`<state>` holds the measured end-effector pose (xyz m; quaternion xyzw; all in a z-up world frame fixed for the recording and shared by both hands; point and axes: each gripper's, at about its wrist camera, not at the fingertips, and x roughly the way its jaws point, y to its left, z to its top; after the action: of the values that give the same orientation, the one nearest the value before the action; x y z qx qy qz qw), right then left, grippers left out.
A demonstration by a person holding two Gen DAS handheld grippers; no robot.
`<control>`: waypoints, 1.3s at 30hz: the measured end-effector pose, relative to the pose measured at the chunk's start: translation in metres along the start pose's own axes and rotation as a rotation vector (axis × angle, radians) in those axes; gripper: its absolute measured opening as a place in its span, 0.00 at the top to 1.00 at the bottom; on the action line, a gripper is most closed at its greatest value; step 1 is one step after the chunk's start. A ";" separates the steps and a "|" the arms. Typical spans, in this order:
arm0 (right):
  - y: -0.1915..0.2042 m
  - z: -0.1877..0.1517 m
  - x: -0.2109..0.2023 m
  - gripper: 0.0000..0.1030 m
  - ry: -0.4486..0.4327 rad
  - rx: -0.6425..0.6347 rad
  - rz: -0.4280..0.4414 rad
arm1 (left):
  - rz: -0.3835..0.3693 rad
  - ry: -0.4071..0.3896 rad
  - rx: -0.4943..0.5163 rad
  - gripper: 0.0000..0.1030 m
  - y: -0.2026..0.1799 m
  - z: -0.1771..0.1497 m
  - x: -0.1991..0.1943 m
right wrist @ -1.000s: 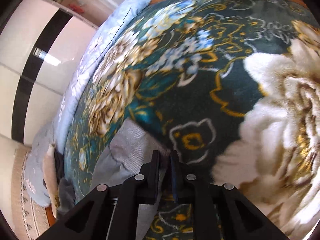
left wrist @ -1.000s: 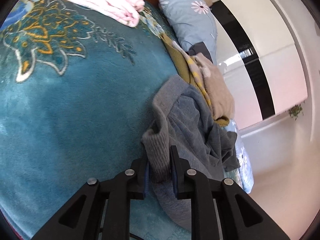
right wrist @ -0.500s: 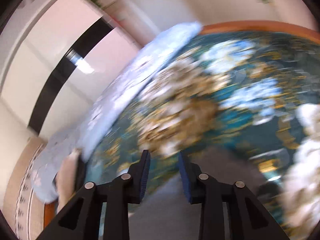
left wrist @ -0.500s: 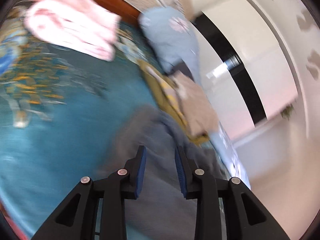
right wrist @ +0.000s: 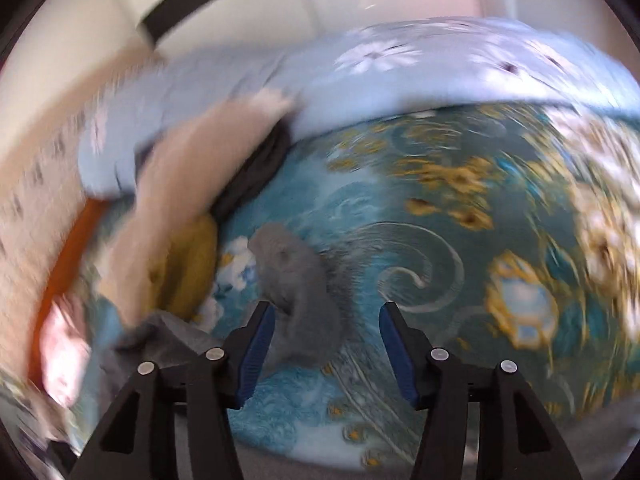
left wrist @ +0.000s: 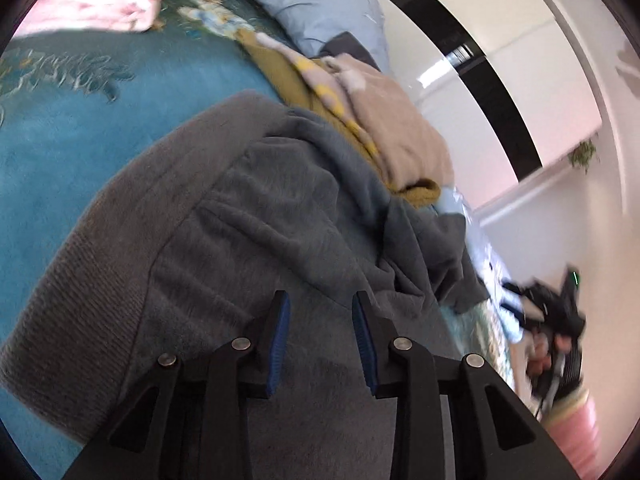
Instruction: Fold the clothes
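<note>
A grey knit garment (left wrist: 224,216) lies spread on the teal floral blanket (left wrist: 60,136), its ribbed hem toward the left. My left gripper (left wrist: 319,298) hovers just over the garment's middle; its jaws are opening, with nothing pinched between the blue pads. In the blurred right wrist view, a bunched end of the grey garment (right wrist: 296,280) lies on the blanket beyond my right gripper (right wrist: 326,308). Its jaws are opening wide and the pads do not touch the cloth. At the right edge of the left wrist view, a hand carries the right gripper (left wrist: 552,320), blurred.
A pile of clothes, beige (left wrist: 396,128) over mustard yellow (left wrist: 288,76), lies beside the grey garment by a light-blue flowered pillow (left wrist: 320,4). A folded pink garment (left wrist: 92,4) rests at the far left. White wall and floor lie beyond the bed's edge.
Both grippers were shut on the grey garment's edges a second ago; both have let go and opened. The left slid over the garment; the right swung fast and rolled toward the clothes pile.
</note>
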<state>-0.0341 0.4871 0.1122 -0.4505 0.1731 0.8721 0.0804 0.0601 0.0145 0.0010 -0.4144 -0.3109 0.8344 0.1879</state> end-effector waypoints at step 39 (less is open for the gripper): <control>-0.273 -0.087 -0.108 0.73 -0.293 0.667 -0.147 | -0.048 0.005 0.058 0.63 -0.008 -0.002 0.006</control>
<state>0.1756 0.7090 0.0908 -0.2812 0.4017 0.8149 0.3092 0.0592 0.0246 0.0023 -0.4032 -0.2960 0.8374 0.2205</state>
